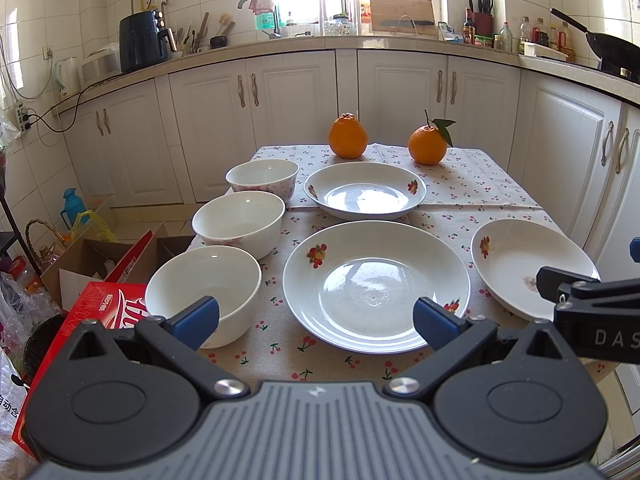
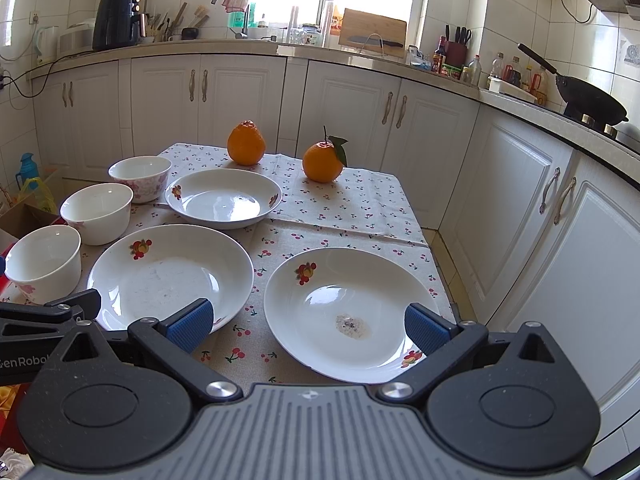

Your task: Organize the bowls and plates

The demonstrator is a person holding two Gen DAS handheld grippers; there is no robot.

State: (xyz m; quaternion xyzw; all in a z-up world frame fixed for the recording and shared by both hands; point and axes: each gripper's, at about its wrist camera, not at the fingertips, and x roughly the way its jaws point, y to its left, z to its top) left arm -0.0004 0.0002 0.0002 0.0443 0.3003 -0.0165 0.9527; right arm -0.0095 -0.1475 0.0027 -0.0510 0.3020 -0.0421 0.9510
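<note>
Nothing looks sorted yet. Three bowls stand apart in a row down the left side of the surface: the near bowl, the middle bowl and the far bowl, none nested. Three plates lie separately: the middle plate in front of the left tool, the far plate behind it, and the right plate in front of the right tool. My judgement is that the whole job remains: stack the plates, nest the bowls.

Both tools are spread wide and hold nothing. The left one hovers low at the near edge, one pad over the near bowl's rim, the other near the middle plate's rim. The right tool's pads straddle the right plate's near side, and part of the other tool's body shows at the left of its view.

Room is tight. The near bowl sits close to the left edge, with a red box and clutter on the floor below, so a nudge outward could probably tip it off. The right plate lies close to the right edge. Two oranges stand at the back, well apart from the dishes. The clearest open cloth is the far right part, behind the right plate.
</note>
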